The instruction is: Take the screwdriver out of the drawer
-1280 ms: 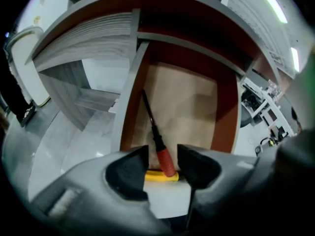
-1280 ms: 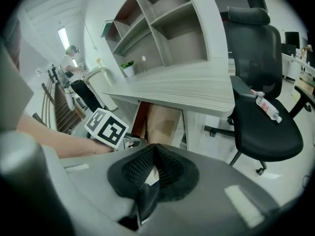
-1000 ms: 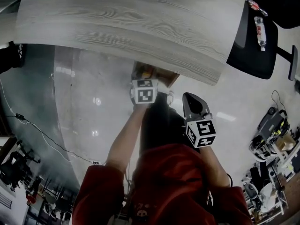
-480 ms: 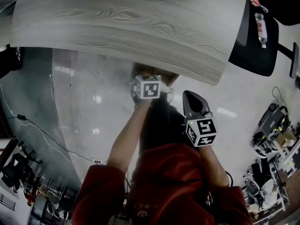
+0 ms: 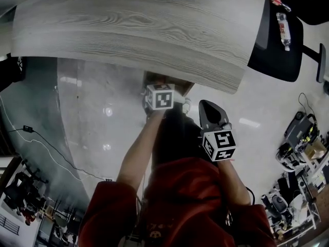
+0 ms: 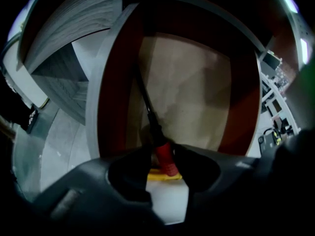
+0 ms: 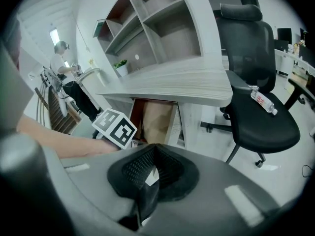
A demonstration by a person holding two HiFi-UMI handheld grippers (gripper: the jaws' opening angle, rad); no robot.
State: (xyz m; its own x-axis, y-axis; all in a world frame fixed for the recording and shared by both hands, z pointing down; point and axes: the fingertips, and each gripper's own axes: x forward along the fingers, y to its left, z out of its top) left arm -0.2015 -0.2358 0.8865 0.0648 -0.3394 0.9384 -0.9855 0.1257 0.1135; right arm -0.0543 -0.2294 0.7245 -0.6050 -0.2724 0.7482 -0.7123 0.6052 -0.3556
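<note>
The drawer (image 5: 169, 82) stands pulled out under the desk's edge, with a beige bottom (image 6: 197, 82) and red-brown walls. In it lies the screwdriver (image 6: 165, 154), its black shaft pointing into the drawer and its red handle nearest me. My left gripper (image 6: 163, 157) reaches steeply down into the drawer. Its jaws have just been closing and now touch the red handle on both sides. A yellow strip (image 6: 160, 172) shows just under the handle. My right gripper (image 5: 212, 115) hangs beside the drawer, shut with nothing in it (image 7: 147, 181).
The grey wood desk top (image 5: 133, 30) overhangs the drawer. A black office chair (image 5: 275, 40) with a plastic bottle (image 5: 284, 32) on its seat stands to the right. Shelves (image 7: 162, 28) rise behind the desk. A person (image 7: 61, 58) stands far left. A cable (image 5: 46, 143) crosses the floor.
The left gripper's marker cube has shifted a little up toward the drawer and tipped. The right gripper has stayed where it was.
</note>
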